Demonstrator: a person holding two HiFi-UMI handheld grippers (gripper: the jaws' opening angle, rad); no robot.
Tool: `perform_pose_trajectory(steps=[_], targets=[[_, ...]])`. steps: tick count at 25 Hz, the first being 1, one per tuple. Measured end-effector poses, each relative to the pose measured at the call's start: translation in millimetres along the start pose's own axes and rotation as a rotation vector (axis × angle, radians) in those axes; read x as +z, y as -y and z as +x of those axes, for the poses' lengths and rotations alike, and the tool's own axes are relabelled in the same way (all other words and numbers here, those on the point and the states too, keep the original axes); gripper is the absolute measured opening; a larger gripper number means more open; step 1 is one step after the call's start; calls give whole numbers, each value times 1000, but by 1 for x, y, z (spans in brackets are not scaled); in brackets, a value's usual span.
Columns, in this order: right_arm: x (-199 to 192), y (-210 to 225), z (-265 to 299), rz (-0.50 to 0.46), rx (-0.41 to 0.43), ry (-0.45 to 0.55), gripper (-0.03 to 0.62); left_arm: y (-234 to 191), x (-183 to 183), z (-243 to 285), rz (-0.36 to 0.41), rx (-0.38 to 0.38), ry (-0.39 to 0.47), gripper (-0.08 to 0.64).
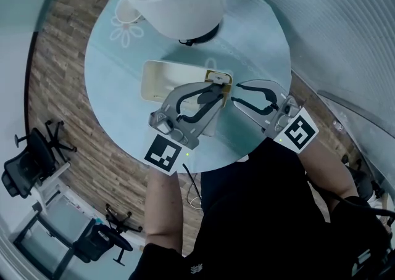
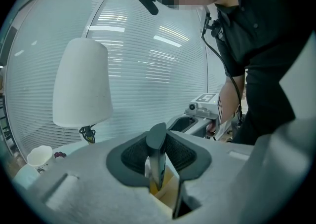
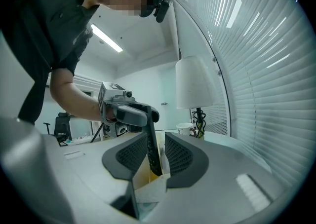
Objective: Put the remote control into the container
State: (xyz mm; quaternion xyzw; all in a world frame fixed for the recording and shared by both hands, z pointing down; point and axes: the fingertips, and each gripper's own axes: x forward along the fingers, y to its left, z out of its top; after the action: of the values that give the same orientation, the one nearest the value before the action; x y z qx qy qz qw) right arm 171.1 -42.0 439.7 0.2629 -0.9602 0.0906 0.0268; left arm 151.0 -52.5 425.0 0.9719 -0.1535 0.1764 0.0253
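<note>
Your left claw [image 1: 215, 94] and right claw [image 1: 236, 95] met tip to tip over the near right part of the round glass table [image 1: 117, 87], with the white lamp [image 1: 179, 1] standing well behind them. Just left of the claws lay a wide cream tray [image 1: 162, 78], and as far as you could see it held nothing. At its right end stood a small box [image 1: 220, 78] with a yellow inside, directly under your left claw's tips. Your right claw's jaws stood part-way apart with the near end of that box between them. The pads looked to lie against its two walls, so you appeared to be steadying it. Your left claw was clamped on the upper end of the remote [image 3: 149, 144], which was black and slim, with its long axis close to upright and tipped only slightly. Its lower end was already down inside the box's mouth, while most of its length was above the rim. The remote lay straight below your left claw and just ahead of your right one, so the rest probably called for a plain lowering and then a release by the left.
</note>
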Motion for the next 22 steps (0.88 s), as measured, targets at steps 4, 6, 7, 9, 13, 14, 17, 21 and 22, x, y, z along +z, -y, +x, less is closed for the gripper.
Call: perform_pose_trajectory(steps=[4, 6, 7, 9, 13, 14, 17, 21, 22], targets=[[4, 1, 0, 7, -2, -11, 113, 2, -4, 3, -7, -13, 3, 102], [5, 1, 1, 8, -4, -9, 112, 3, -8, 5, -8, -17, 9, 103], [5, 1, 1, 8, -6, -9, 112, 3, -11, 6, -11, -17, 12, 103], [2, 1, 1, 8, -9, -11, 112, 3, -18, 8, -17, -13, 13, 103], [0, 3, -1, 13, -11, -23, 106, 3, -31, 14, -27, 2, -25, 107], [0, 5, 0, 14, -12, -23, 106, 2, -35, 16, -27, 6, -38, 107], [-2, 9, 6, 12, -9, -24, 106, -3, -46, 20, -30, 21, -46, 112], [0, 7, 10, 1, -5, -22, 107, -7, -56, 17, -35, 42, -60, 127], [1, 7, 10, 1, -6, -22, 108, -8, -57, 15, -32, 50, -58, 135]])
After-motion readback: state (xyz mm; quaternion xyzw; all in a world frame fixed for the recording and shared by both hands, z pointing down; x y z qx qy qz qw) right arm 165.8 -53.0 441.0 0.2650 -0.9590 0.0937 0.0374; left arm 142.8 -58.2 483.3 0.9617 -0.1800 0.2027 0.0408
